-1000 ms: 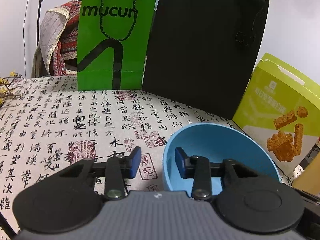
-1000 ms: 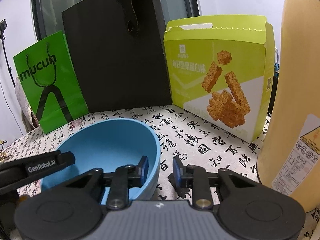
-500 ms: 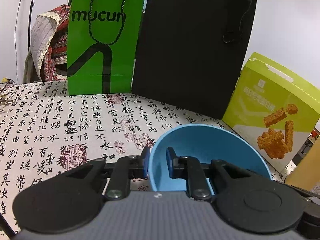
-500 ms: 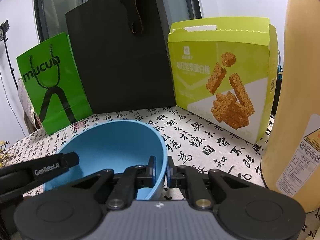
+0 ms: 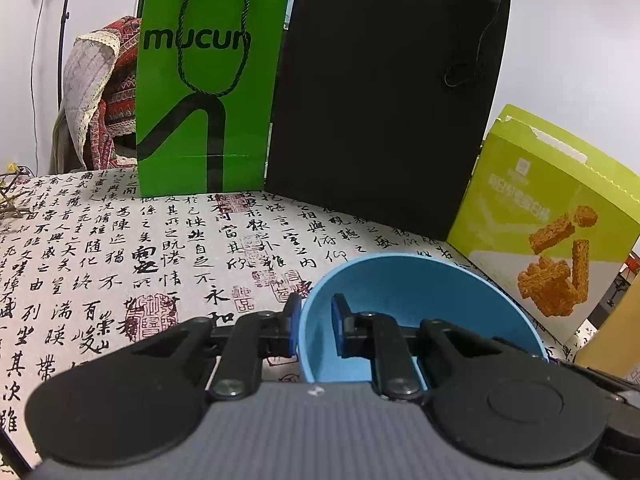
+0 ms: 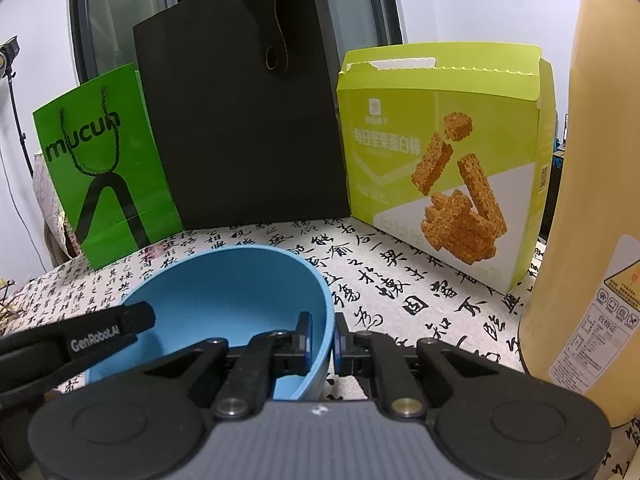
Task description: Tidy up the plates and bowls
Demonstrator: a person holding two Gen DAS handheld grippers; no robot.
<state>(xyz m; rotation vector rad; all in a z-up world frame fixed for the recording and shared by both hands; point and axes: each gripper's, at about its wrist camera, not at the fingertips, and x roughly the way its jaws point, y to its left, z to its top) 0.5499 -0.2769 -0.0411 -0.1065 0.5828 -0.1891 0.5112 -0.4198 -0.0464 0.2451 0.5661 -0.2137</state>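
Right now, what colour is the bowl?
Light blue all over, inside and out; the bowl shows best in the right wrist view.

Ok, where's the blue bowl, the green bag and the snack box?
blue bowl (image 6: 224, 300): right wrist view, on its inside wall.
green bag (image 5: 240, 128): left wrist view, on its plain front, right of the black stripe.
snack box (image 6: 400, 120): right wrist view, on its upper front face.

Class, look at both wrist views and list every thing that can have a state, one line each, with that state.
blue bowl: upright, empty, gripped at opposite sides of its rim
left gripper: shut on the bowl's rim, one pad inside, one outside
right gripper: shut on the bowl's rim, one pad inside, one outside
green paper bag: standing upright
black bag: standing upright
snack box: standing, tear strip at the top torn
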